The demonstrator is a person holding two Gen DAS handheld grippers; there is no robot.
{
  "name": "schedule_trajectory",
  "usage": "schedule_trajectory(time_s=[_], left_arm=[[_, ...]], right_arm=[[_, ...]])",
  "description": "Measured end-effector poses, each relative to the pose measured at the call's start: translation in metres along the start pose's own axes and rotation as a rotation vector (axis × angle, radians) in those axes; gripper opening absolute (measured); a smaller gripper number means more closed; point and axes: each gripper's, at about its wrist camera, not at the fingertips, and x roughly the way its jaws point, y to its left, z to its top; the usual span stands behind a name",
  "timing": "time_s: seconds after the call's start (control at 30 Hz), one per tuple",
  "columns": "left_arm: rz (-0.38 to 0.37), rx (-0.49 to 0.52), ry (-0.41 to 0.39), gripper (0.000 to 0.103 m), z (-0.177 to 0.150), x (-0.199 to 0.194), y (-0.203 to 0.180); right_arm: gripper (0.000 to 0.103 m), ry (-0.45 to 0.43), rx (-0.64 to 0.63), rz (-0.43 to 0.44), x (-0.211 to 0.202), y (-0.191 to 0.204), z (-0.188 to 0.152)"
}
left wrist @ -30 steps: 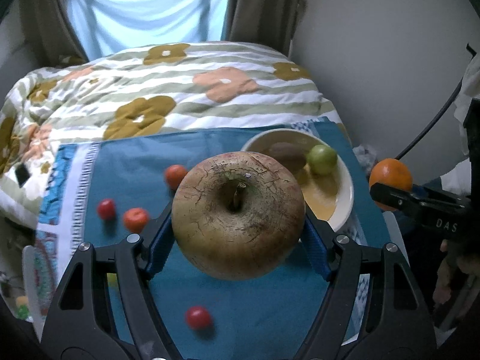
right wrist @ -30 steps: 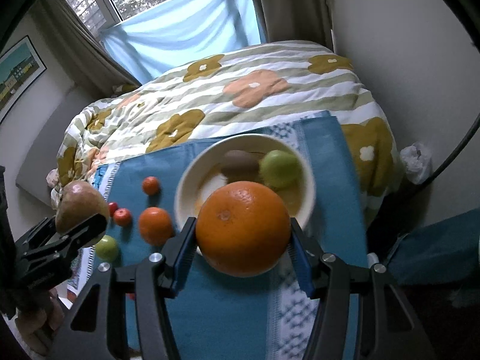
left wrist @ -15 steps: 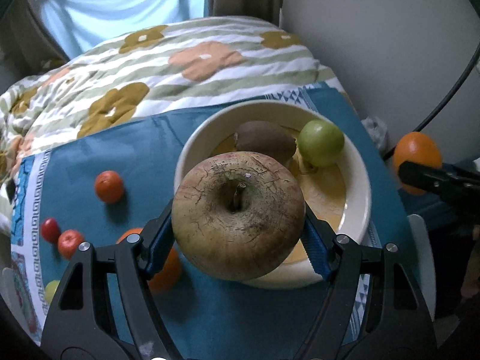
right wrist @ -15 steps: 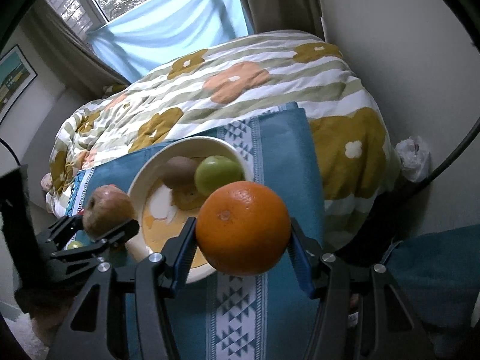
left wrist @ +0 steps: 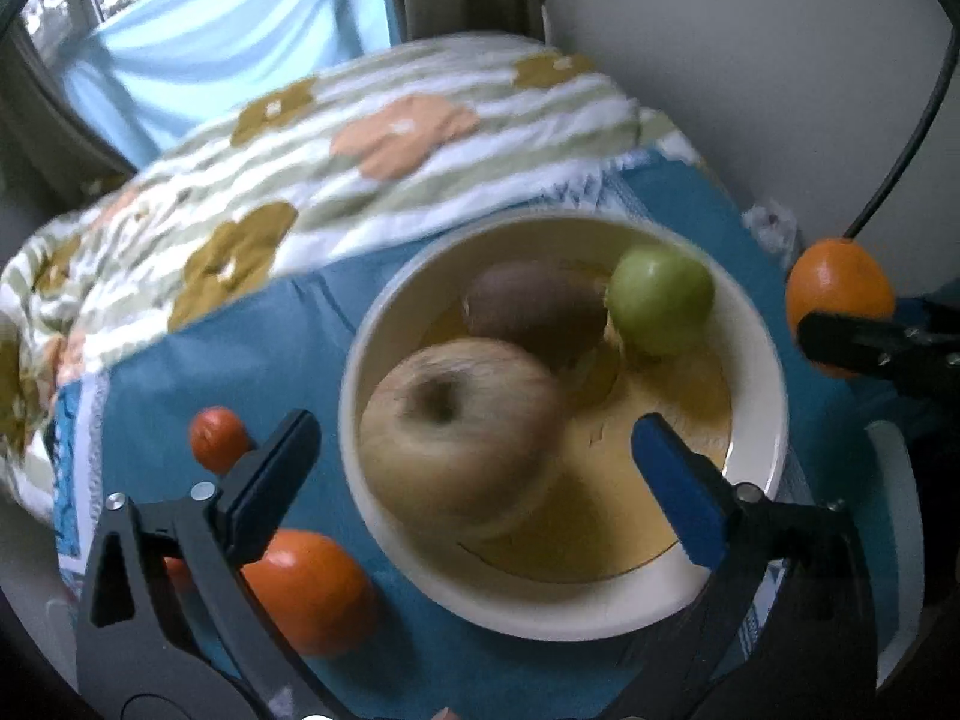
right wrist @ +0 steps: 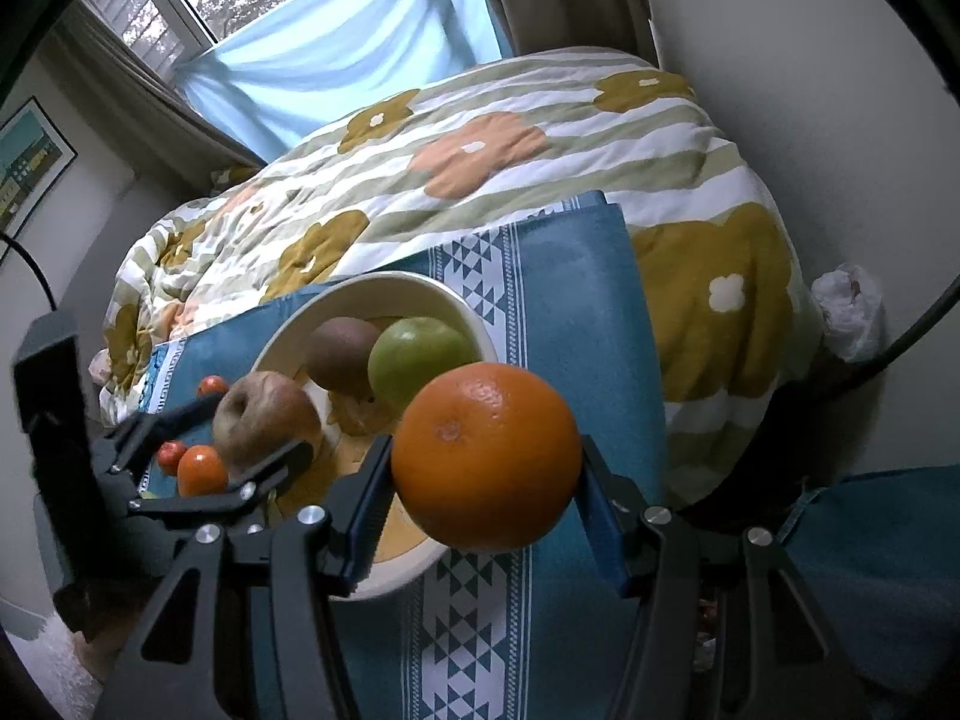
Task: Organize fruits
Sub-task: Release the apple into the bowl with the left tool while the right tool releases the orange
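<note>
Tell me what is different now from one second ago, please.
The left hand-held gripper came over the bowl; its jaws are opening and the brown apple has left them, into the bowl. The right hand-held gripper moved beside the bowl, still clamping the orange. The kiwi and green fruit stayed.

Brown apple (left wrist: 462,438) motion-blurred; its resting contact unclear.
</note>
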Motion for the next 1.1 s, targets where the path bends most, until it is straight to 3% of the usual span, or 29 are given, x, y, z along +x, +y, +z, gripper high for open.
schedule_trajectory(time_s=[0.53, 0.83, 1.1], left_arm=[[0.001, -0.109, 0.003, 0.103, -0.017, -0.034, 0.04], [0.048, -0.166, 0.014, 0.103, -0.039, -0.052, 0.06], [0.065, -0.253, 0.04, 0.103, -0.065, -0.058, 0.074]], right_arm=[[0.054, 0.026, -0.082, 0.038, 0.007, 0.021, 0.005], [0.054, 0.078, -0.213, 0.108, 0.04, 0.048, -0.003], [0.054, 0.073, -0.334, 0.072, 0.058, 0.06, -0.015]])
